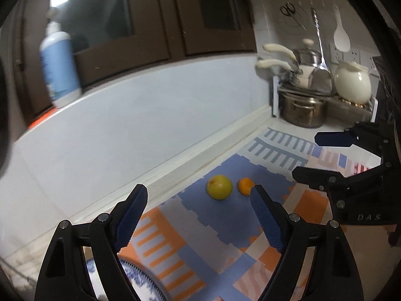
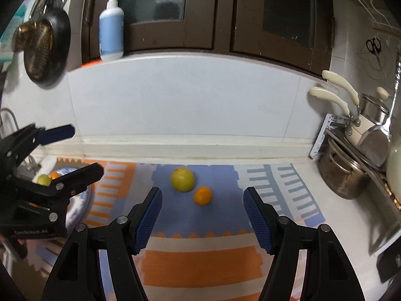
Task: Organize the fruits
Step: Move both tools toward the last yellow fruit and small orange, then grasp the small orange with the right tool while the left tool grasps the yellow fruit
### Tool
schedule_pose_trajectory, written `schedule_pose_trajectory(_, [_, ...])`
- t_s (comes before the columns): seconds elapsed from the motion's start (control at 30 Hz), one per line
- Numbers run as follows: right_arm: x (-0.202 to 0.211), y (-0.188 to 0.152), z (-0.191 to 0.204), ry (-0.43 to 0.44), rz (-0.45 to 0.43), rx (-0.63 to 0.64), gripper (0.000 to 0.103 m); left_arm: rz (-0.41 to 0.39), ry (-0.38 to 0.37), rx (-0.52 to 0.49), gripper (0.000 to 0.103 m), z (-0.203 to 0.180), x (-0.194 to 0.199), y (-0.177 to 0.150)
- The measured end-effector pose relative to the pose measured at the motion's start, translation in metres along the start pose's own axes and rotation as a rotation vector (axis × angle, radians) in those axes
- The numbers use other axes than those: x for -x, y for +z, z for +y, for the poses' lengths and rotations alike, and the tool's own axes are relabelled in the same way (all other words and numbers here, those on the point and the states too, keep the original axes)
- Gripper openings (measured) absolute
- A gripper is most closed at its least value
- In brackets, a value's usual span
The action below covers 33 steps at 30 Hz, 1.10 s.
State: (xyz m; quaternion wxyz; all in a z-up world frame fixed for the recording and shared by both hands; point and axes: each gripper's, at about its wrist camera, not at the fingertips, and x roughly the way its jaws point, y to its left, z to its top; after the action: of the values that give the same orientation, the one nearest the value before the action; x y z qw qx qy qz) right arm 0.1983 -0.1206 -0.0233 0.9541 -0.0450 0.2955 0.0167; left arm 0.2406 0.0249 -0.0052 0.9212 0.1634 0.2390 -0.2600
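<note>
A yellow-green round fruit (image 1: pixel 219 186) (image 2: pixel 183 179) and a small orange fruit (image 1: pixel 245 186) (image 2: pixel 203 195) lie side by side on a blue patch of the patterned mat (image 1: pixel 200 225) (image 2: pixel 200 255). My left gripper (image 1: pixel 199 195) is open and empty, above the mat just short of them. My right gripper (image 2: pixel 202 199) is open and empty, its fingers framing the orange from above. A blue-and-white plate (image 2: pixel 84 195) at the left holds a yellow fruit (image 2: pixel 43 179) and an orange one (image 2: pixel 54 174), partly hidden by my left gripper (image 2: pixel 75 148). The plate rim shows in the left wrist view (image 1: pixel 140 278).
A white backsplash ledge (image 2: pixel 188 148) runs behind the mat. A rack with steel pots (image 2: pixel 343 178), pans and a white jar (image 1: pixel 353 82) stands at the right. A pump bottle (image 2: pixel 111 30) stands on the upper ledge. My right gripper shows in the left wrist view (image 1: pixel 318 155).
</note>
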Motion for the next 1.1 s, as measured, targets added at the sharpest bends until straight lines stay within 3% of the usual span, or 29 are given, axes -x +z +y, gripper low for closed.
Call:
schedule_pose_trajectory(0.4, [-0.067, -0.011, -0.011, 0.042, 0.11, 0.027, 0.068, 0.117, -0.151, -0.161, 0.083, -0.008, -0.081, -0.002])
schedule_pose_trajectory(0.7, [-0.115, -0.024, -0.018, 0.086, 0.172, 0.027, 0.067, 0.196, -0.234, -0.257, 0.075, -0.012, -0.134, -0.003])
schedule_pose_trajectory(1.1, [-0.157, -0.033, -0.016, 0.125, 0.241, -0.01, 0.055, 0.248, -0.312, -0.31, 0.068, -0.014, -0.172, -0.005])
